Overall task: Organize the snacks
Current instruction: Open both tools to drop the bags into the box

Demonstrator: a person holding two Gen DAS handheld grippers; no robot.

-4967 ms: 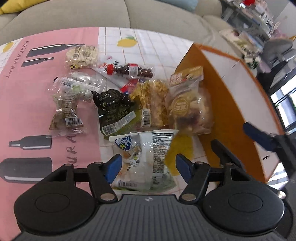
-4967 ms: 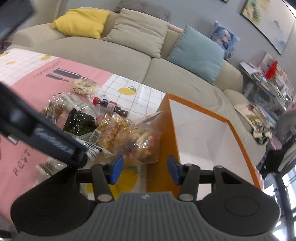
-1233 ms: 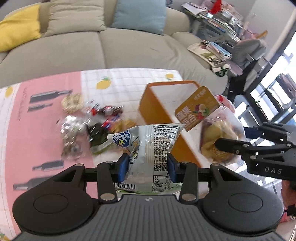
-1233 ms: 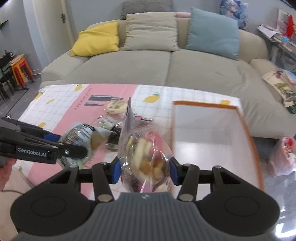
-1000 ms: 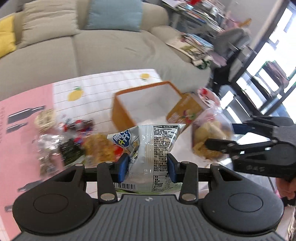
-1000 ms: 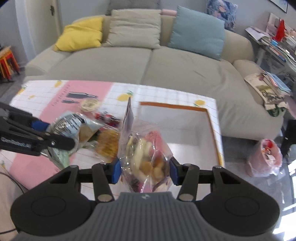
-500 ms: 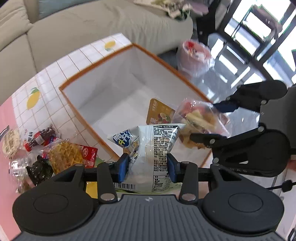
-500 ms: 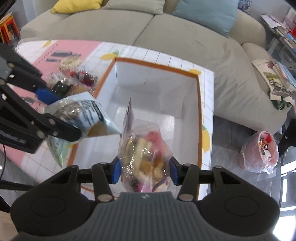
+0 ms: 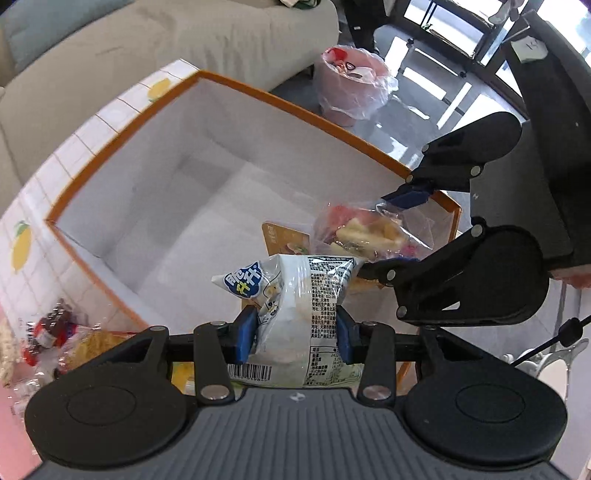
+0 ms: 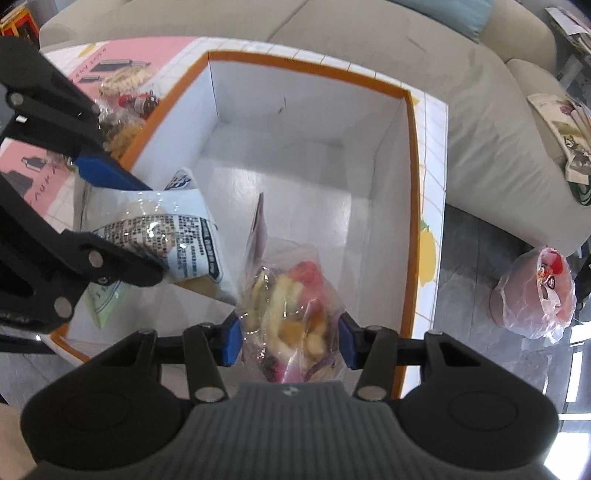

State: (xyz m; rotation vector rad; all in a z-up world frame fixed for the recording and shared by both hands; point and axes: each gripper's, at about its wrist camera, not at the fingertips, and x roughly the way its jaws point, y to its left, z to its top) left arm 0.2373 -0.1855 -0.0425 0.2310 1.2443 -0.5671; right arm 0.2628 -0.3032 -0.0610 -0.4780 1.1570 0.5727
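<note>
Left wrist shows my left claw (image 9: pixel 295 330) clamping the white packet (image 9: pixel 295 295) over the box (image 9: pixel 229 147), my right claw (image 10: pixel 290 341) gripping the clear bag (image 10: pixel 291 306) beside it.

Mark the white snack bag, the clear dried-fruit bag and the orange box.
white snack bag (image 9: pixel 295 295), left wrist view, printed front.
clear dried-fruit bag (image 10: pixel 291 302), right wrist view, filled middle.
orange box (image 10: pixel 306 61), right wrist view, far rim.

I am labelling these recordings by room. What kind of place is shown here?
Most likely a home living room: a beige sofa stands behind a low table with a printed tablecloth, and a lined waste bin sits on the floor.
</note>
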